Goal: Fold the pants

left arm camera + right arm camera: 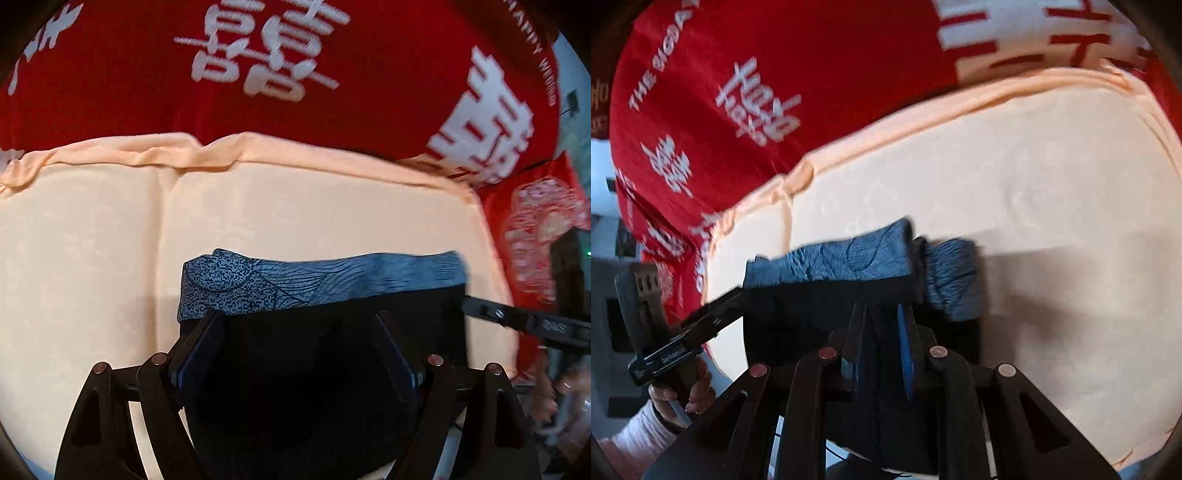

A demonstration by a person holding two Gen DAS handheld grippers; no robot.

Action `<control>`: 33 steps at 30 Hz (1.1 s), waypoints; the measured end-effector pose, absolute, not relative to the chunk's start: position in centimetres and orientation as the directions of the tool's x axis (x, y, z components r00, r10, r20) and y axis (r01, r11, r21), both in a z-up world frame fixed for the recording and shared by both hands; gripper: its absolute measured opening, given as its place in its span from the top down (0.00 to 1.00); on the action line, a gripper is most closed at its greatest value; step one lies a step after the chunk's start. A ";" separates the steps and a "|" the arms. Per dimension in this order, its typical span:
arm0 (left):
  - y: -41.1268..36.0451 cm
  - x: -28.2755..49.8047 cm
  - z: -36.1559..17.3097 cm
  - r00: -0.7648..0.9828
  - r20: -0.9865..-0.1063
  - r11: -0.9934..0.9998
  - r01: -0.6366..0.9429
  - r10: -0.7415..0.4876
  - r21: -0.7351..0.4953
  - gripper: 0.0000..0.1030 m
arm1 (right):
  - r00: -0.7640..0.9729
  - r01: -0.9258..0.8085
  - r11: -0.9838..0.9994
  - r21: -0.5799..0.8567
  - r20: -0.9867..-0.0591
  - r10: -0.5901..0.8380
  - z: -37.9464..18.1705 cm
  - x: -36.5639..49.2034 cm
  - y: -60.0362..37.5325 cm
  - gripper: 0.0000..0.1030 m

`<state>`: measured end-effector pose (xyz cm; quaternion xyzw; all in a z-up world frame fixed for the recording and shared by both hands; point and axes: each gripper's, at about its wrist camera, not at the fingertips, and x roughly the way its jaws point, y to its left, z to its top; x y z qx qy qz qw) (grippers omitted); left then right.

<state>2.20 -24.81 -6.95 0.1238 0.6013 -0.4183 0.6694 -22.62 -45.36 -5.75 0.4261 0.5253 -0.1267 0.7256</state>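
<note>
The pants [317,354] lie on the peach cloth [92,240], already a compact dark stack with the blue patterned waistband [295,280] along the far edge. The fabric looks soft, light and limp; a single layer would likely slide, so grasp at the thick waistband or through all layers at an edge. The left gripper [295,332] stands with jaws apart over the stack, gripping nothing. The right gripper [882,332] has jaws nearly together, clamped on dark fabric. A red printed cloth [332,92] lies beyond.
</note>
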 end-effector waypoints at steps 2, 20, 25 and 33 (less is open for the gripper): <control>-24.9 2.2 -8.7 -0.053 -0.922 0.627 0.718 -0.384 -0.302 0.20 | 0.414 0.641 0.594 0.487 -0.870 0.267 -7.3 -22.1 -45.0 0.86; -22.0 -0.9 -7.0 0.020 -0.979 0.667 0.734 -0.205 -0.125 0.19 | 0.341 0.733 0.545 0.406 -0.913 0.223 -5.2 -27.1 -43.2 0.50; -20.0 -2.8 -5.8 0.041 -0.986 0.665 0.743 -0.161 -0.078 0.00 | 0.279 0.797 0.493 0.348 -0.937 0.210 -5.1 -30.7 -42.4 0.47; -18.1 -5.9 -4.4 0.054 -0.996 0.646 0.763 -0.065 -0.001 0.00 | 0.193 0.822 0.514 0.245 -0.969 0.153 -3.2 -32.4 -39.6 0.19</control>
